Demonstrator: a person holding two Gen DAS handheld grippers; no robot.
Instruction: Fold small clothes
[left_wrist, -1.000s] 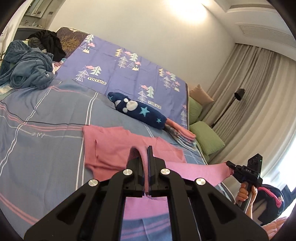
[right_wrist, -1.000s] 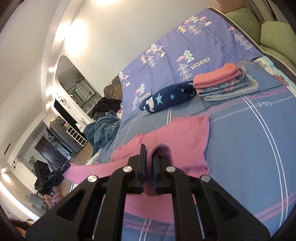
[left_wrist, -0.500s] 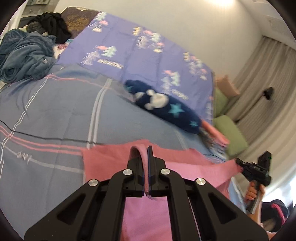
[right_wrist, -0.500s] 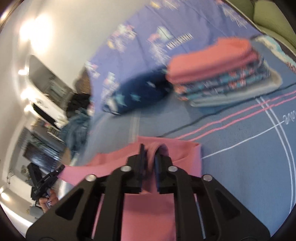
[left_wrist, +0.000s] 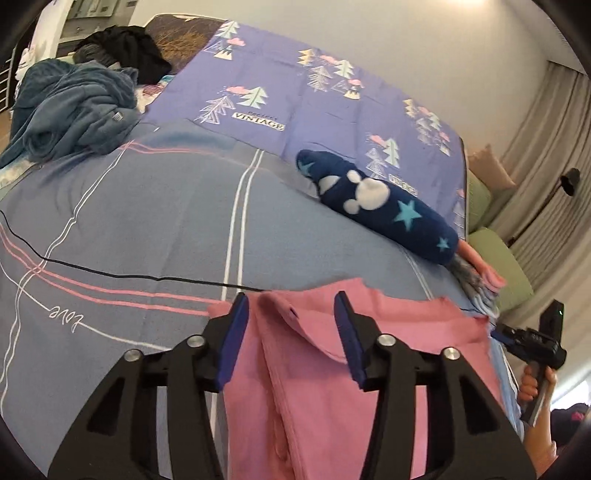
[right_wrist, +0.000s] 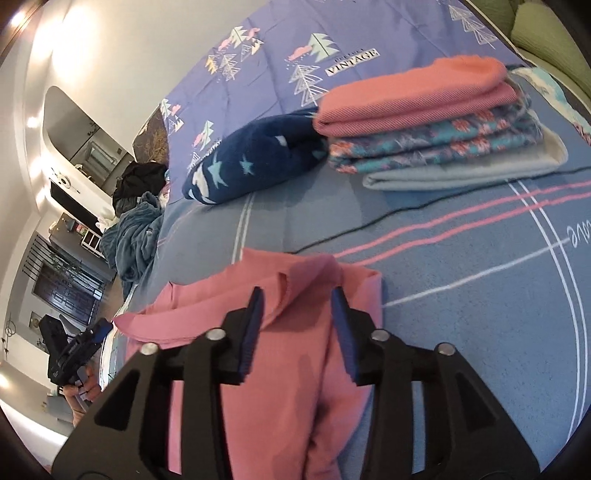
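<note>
Left gripper (left_wrist: 291, 308): your jaws are opening, blue pads apart; a raised fold of the pink garment (left_wrist: 317, 354) stands between them, no pad pressing on it.
Right gripper (right_wrist: 297, 301): your jaws are opening here too, with the pink cloth lying slack in the gap, not pinched.
Pink garment: it lies on the bed (left_wrist: 147, 221), doubled over, its far edge just this side of a thin black cable (left_wrist: 110, 271) that crosses the cover.
Writing on the bedspread: you can read "love" (left_wrist: 66, 316) in white script, upside down from the left view, beside pink and white stripes.
Writing on the purple sheet (left_wrist: 280, 85): "VINTAGE" in a white label under printed fir trees; the smaller line above it is too fine to read.
Folded stack (right_wrist: 439, 122): pink on top, floral teal under it, pale grey at the bottom, well beyond the garment.
Navy roll (left_wrist: 380, 206): star and mouse-head print, touching the stack's end.
Blue blanket (left_wrist: 70, 110): heaped at the far left corner of the bed.
</note>
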